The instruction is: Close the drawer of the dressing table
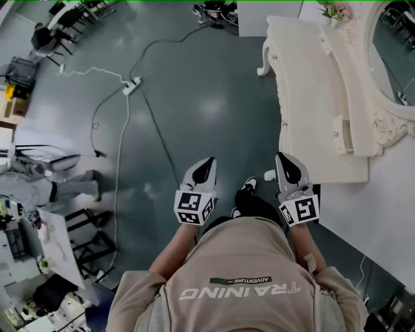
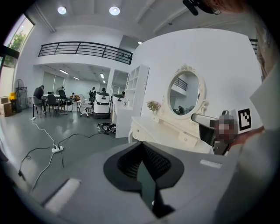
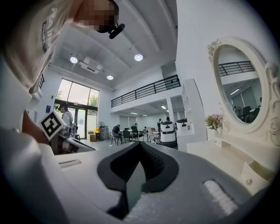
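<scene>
The white dressing table (image 1: 311, 97) stands ahead on the right, with an oval mirror (image 1: 392, 52) at its back. A small drawer (image 1: 343, 134) in the raised shelf under the mirror sticks out a little; it also shows in the left gripper view (image 2: 189, 139) and, with its knob, in the right gripper view (image 3: 251, 173). Both grippers are held close to the body, short of the table. My left gripper (image 1: 204, 170) (image 2: 142, 148) is shut and empty. My right gripper (image 1: 287, 170) (image 3: 140, 151) is shut too, near the table's front corner, touching nothing.
A power strip (image 1: 131, 84) and long cables (image 1: 120, 162) lie on the grey floor to the left. Desks and black chairs (image 1: 84, 233) crowd the left edge. A small flower pot (image 1: 335, 10) sits at the table's far end. The person's shoes (image 1: 249, 186) are between the grippers.
</scene>
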The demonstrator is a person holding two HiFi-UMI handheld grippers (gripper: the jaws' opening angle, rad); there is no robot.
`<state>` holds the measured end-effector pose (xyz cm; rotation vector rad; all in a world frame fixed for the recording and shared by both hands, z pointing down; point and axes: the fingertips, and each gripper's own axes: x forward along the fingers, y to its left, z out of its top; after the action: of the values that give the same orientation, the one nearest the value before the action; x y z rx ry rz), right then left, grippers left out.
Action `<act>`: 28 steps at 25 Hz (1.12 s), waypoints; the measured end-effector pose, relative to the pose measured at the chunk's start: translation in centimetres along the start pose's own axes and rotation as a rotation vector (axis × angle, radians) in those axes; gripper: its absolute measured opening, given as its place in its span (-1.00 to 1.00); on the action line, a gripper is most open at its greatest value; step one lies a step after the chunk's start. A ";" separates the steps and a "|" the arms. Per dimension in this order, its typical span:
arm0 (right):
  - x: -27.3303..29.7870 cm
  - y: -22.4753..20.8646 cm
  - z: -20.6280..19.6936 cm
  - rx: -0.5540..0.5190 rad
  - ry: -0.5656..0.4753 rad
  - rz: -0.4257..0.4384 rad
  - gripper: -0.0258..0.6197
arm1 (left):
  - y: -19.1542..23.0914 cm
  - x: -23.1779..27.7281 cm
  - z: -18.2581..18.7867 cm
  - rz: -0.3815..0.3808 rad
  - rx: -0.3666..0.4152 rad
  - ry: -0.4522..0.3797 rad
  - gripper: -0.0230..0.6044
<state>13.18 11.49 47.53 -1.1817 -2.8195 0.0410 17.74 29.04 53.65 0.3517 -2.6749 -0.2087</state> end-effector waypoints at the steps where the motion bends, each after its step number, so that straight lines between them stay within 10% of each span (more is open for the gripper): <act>1: 0.8 -0.6 0.2 -0.003 -0.005 0.007 -0.92 | 0.3 0.8 1.2 0.002 0.011 -0.008 -0.87; 12: 6.4 -6.8 0.6 -0.027 -0.003 -0.059 -0.92 | 1.8 9.0 6.3 -0.049 0.024 -0.027 -0.87; 28: 13.6 -13.5 2.5 -0.043 0.019 -0.385 -0.92 | 5.9 22.6 14.2 -0.352 0.136 -0.037 -0.87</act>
<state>-6.09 11.75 46.68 -0.6225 -2.9880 -0.0564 -9.49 29.73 51.16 0.8695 -2.6516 -0.1391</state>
